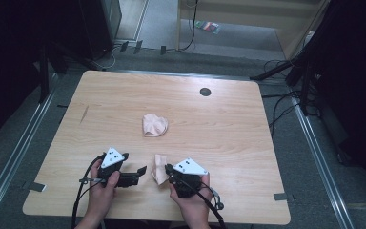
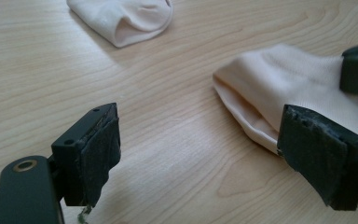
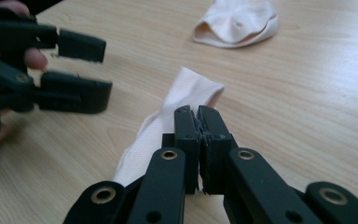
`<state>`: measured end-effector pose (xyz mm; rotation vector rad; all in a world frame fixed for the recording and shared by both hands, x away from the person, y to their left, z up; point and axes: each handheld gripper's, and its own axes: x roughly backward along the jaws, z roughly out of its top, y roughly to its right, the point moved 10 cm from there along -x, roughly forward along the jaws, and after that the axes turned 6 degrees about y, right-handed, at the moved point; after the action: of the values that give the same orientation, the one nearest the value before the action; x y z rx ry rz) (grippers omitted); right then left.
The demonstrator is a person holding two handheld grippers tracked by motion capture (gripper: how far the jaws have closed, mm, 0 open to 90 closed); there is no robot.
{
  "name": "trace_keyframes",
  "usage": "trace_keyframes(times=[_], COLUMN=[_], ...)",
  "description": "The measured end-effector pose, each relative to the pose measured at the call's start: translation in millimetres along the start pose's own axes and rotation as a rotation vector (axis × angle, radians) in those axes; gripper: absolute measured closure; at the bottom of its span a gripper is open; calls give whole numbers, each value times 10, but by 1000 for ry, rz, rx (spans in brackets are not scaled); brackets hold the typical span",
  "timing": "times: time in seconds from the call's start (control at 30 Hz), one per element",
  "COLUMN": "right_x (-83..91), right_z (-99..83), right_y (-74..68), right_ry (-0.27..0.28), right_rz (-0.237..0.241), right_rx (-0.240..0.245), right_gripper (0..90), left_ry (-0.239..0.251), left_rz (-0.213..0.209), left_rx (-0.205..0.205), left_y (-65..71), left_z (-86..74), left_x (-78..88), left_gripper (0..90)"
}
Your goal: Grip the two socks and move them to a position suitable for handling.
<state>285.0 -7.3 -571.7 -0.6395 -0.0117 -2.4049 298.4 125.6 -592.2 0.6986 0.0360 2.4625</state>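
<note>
Two pale pink socks lie on the wooden table (image 1: 228, 143). The near sock (image 1: 159, 172) (image 2: 279, 79) (image 3: 186, 88) lies stretched out between my two grippers. My right gripper (image 1: 167, 168) (image 3: 198, 112) is shut, its tips pinched on that sock's edge. One of its black jaws rests on the sock in the left gripper view. My left gripper (image 1: 134, 164) (image 2: 200, 121) (image 3: 106, 70) stands open just left of the sock, holding nothing. The far sock (image 1: 154, 125) (image 2: 130, 16) (image 3: 237, 21) sits crumpled at the table's middle, apart from both grippers.
A small dark round hole (image 1: 205, 91) sits near the table's far edge. Cables (image 1: 281, 102) and dark stands run over the floor to the right of the table. The table's near edge is close under the person's hands.
</note>
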Motion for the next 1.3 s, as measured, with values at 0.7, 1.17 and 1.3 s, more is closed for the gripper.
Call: trace_keyframes(times=[0.7,1.17,1.3], right_x=[48,97,132], right_z=[82,148,179], right_y=[7,47,101], right_ry=[20,49,56], right_rz=[25,26,14], right_rx=[-5,-14,-16], right_gripper=[879,879,878], left_ry=[-101,-105,-105], left_rz=[-21,-71,-69], left_rx=[89,28,6], left_y=[320,291,197], left_z=[-144,-132,-95], left_x=[-264,-197,-116], left_gripper=[495,900,900])
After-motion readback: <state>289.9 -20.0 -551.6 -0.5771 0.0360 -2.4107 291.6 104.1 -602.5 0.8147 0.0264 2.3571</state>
